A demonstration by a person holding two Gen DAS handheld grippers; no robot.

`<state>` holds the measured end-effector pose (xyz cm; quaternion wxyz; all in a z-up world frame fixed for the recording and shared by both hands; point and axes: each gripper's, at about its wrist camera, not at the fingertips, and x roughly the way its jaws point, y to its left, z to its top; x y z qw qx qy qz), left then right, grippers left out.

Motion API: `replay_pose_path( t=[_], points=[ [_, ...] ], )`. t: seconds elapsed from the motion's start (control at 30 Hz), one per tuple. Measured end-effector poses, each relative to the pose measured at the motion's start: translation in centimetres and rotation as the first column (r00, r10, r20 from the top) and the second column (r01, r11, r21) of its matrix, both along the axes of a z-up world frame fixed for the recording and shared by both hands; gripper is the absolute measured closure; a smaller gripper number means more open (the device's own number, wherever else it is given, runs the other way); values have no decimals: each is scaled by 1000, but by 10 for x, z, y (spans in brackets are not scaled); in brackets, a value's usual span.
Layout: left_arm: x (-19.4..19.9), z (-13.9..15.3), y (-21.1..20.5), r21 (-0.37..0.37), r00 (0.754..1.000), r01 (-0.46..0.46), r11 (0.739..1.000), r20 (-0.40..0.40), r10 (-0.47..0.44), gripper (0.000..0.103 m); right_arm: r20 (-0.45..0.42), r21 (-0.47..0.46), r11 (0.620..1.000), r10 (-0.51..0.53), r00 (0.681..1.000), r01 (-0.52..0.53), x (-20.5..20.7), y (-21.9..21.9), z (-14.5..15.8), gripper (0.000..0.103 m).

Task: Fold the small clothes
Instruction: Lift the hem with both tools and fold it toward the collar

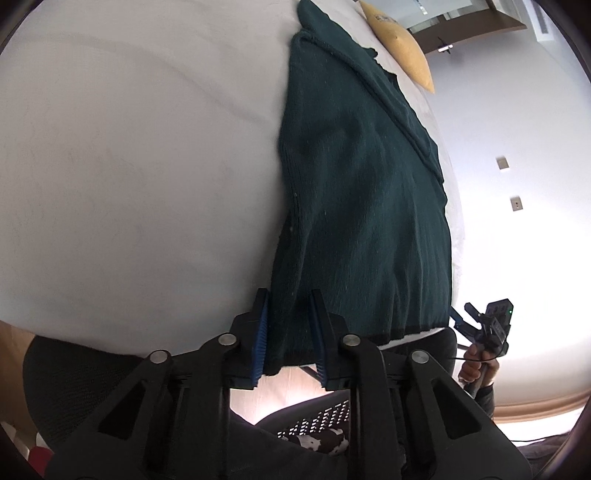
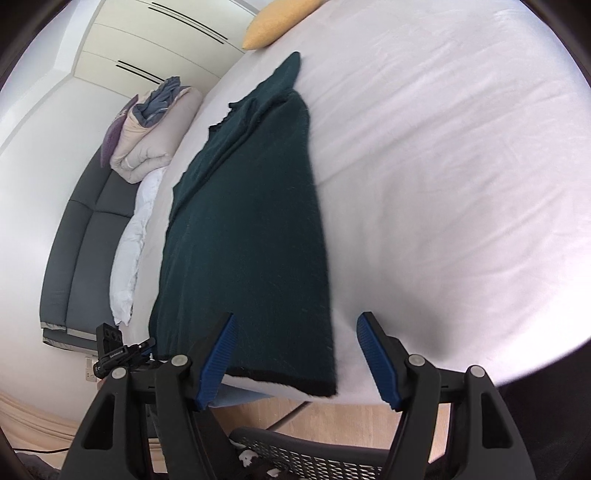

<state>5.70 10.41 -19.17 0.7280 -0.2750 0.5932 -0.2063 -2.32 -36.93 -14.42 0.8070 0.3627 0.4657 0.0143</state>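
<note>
Dark green sweater [image 1: 354,206] lies lengthwise on the white bed [image 1: 129,166], hem at the near edge, likely half-folded. Left tongs [image 1: 287,328] pinch the hem's left corner; right tongs [image 2: 295,354] gape, unclosed, straddling the other corner, probably to lift both together. Yellow pillow [image 2: 277,22] at 12 o'clock, bedding bundle [image 2: 155,129] at 10; neither obstructs.
</note>
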Motion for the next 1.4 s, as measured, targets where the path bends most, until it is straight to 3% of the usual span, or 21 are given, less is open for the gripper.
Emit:
replay_pose_path(
  t=[0.2,0.27,0.37,0.43,0.53,1.03,1.4],
  points=[
    [-3,-1,-14,25,999,39,999,-3,-39,88,-34,5,1000,25,999,-24,1,4,-4,36],
    [-3,0,-17,40,999,45,998,-2,-45,92,-51,0,998,62,997,-62,6,13,-5,42],
    [-3,-1,-15,46,999,35,998,3,-35,97,-74,-10,995,99,992,-100,11,23,-9,54],
    [-4,-1,-14,40,1000,22,999,10,-23,98,-77,-2,996,92,993,-92,12,22,-12,78],
    [-7,0,-12,37,1000,14,999,27,-15,99,-84,21,997,74,994,-72,10,15,-15,92],
    [-7,42,1,-169,985,-68,983,148,94,99,37,71,994,81,996,-84,17,16,16,94],
    [37,89,14,-314,943,-156,937,233,236,99,185,69,989,113,976,-128,89,26,67,95]
  ],
)
